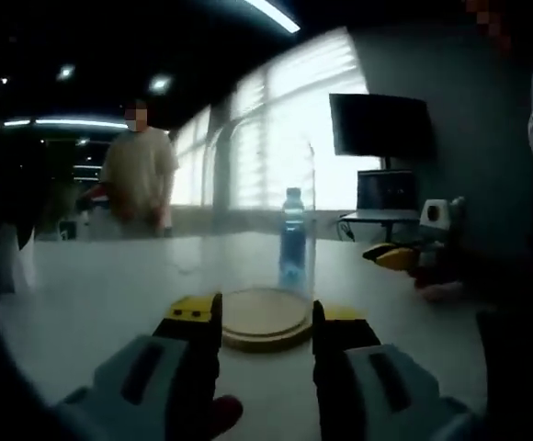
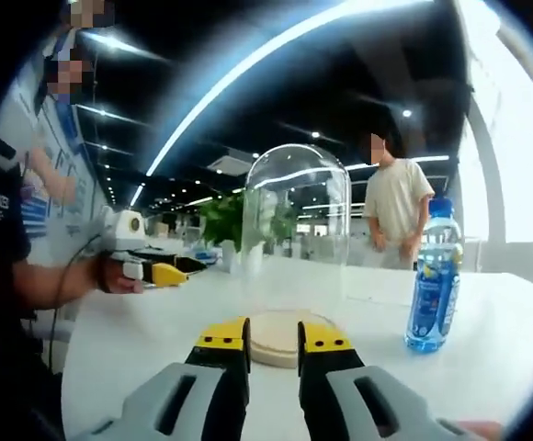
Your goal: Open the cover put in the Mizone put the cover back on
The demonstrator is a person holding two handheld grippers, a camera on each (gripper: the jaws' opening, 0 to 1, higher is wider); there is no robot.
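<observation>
Mizone bottle [image 1: 292, 237] stands upright on the white table [image 1: 92, 294] behind a clear glass dome cover [image 1: 265, 216] that sits on its round wooden base [image 1: 265, 317] in the left gripper view. The left gripper [image 1: 266, 323] hangs low before the base, jaws apart, holding nothing. A person [image 1: 140, 170] stands beyond the table. In the right gripper view, the right gripper [image 2: 274, 344] points at the dome cover [image 2: 296, 230] with jaws parted and empty; the Mizone bottle [image 2: 435, 276] stands just right of it, and the left gripper [image 2: 161, 269] hovers at left.
</observation>
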